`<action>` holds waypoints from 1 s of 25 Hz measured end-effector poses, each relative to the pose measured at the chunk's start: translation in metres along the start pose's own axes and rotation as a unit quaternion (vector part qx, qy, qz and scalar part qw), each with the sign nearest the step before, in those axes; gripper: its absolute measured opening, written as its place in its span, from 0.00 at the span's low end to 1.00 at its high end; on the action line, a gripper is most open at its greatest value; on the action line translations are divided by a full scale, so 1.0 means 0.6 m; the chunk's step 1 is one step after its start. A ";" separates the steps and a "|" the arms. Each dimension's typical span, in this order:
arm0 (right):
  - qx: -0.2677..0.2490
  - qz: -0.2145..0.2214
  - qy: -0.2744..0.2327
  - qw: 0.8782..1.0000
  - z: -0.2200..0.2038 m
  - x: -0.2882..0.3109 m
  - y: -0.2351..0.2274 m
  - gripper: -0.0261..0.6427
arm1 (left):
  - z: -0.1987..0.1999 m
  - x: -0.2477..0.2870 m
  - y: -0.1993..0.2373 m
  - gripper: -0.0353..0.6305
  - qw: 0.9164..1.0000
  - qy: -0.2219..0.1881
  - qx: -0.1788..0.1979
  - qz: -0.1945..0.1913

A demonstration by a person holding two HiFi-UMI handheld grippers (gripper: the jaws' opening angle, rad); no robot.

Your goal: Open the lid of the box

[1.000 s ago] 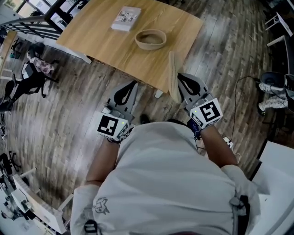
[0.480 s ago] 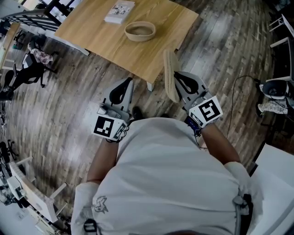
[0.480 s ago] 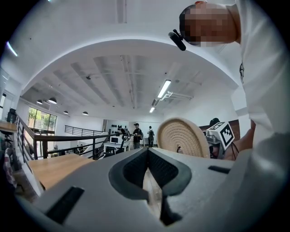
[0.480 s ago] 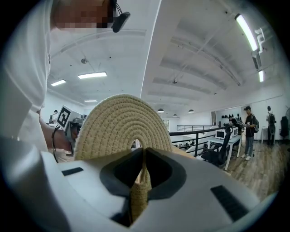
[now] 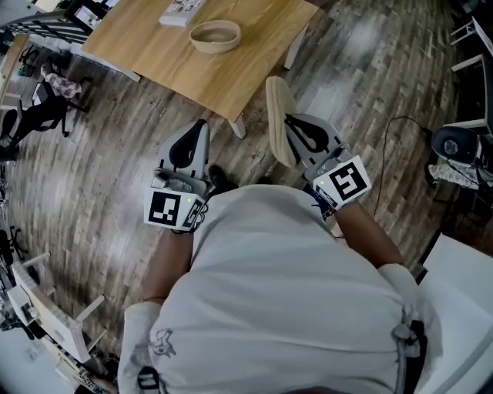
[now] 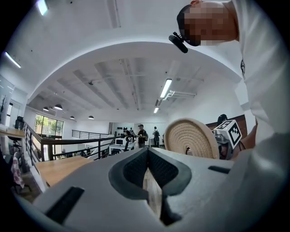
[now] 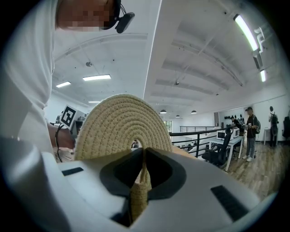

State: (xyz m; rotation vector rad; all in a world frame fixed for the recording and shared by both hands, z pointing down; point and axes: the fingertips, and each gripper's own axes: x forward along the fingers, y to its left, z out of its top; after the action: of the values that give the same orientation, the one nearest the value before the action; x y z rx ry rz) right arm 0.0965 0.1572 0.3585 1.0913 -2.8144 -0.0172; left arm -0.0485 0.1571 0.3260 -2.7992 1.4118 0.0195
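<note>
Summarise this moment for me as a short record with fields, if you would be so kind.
right gripper: jaws shut on the edge of the woven lid
left gripper: jaws together, nothing between them
lid position: held on edge, off the wooden table, close to the person
box: round woven one, open, standing on the table
also on table: booklet beside the box
task state: lid already off the box
</note>
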 end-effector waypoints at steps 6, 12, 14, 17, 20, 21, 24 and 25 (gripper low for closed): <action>0.008 0.004 -0.002 1.000 -0.013 -0.012 0.011 0.08 | -0.004 -0.003 -0.026 0.06 1.000 0.004 0.004 -0.005; 0.014 0.015 -0.002 1.000 -0.022 -0.009 0.030 0.09 | -0.004 -0.022 -0.030 0.06 1.000 -0.005 -0.005 0.003; 0.014 0.019 -0.002 1.000 -0.022 -0.007 0.036 0.09 | -0.002 -0.027 -0.032 0.06 1.000 -0.009 -0.007 0.002; 0.013 0.023 -0.003 1.000 -0.019 -0.002 0.041 0.08 | -0.002 -0.031 -0.028 0.06 1.000 -0.008 -0.007 0.007; 0.013 0.025 -0.001 1.000 -0.019 0.004 0.043 0.09 | -0.005 -0.034 -0.021 0.06 1.000 -0.006 -0.011 0.011; 0.013 0.026 -0.001 1.000 -0.020 0.006 0.045 0.09 | -0.007 -0.036 -0.019 0.06 1.000 -0.006 -0.012 0.012; 0.012 0.026 -0.001 1.000 -0.021 0.005 0.046 0.09 | -0.010 -0.037 -0.019 0.06 1.000 -0.006 -0.013 0.013; 0.012 0.025 -0.001 1.000 -0.022 0.005 0.046 0.08 | -0.010 -0.037 -0.020 0.06 1.000 -0.006 -0.013 0.013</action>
State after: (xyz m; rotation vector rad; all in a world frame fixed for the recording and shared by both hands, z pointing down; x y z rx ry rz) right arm 0.0774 0.1763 0.3732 1.0252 -2.8510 0.0197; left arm -0.0521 0.1818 0.3325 -2.7968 1.4546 0.0556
